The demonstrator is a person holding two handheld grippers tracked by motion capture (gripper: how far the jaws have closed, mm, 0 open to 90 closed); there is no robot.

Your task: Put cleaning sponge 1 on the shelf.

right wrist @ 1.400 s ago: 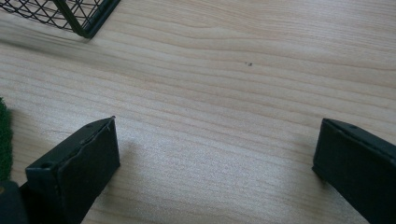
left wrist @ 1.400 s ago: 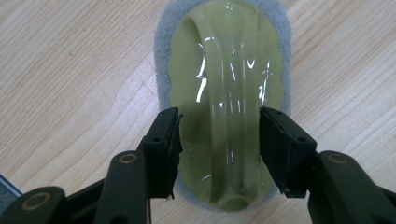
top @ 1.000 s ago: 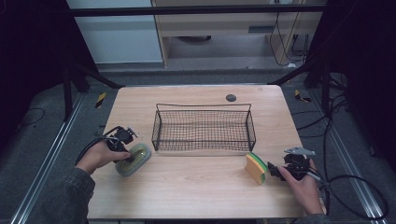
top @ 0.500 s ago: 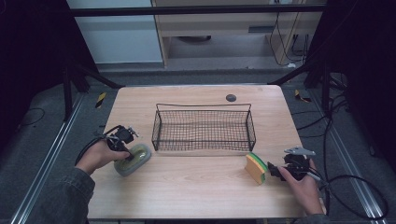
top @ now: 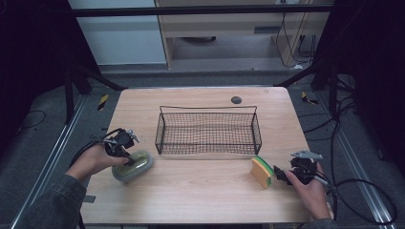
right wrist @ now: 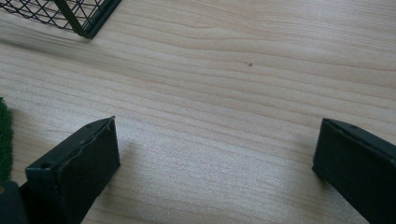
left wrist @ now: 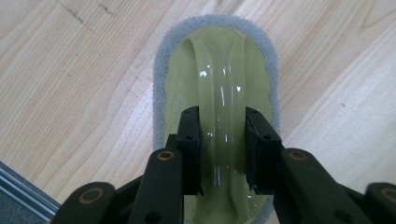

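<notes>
Here the left gripper [left wrist: 223,140] has its jaws closed on the raised handle of a scrubbing pad [left wrist: 217,93] that lies flat on the table [top: 200,195], left of the wire basket [top: 208,130]. Judging by the basket, a clean lift needs a firm pinch low on the handle, then a straight rise. The right gripper [right wrist: 215,154] stands wide open over bare wood, just beside the sponge [top: 261,171].
</notes>
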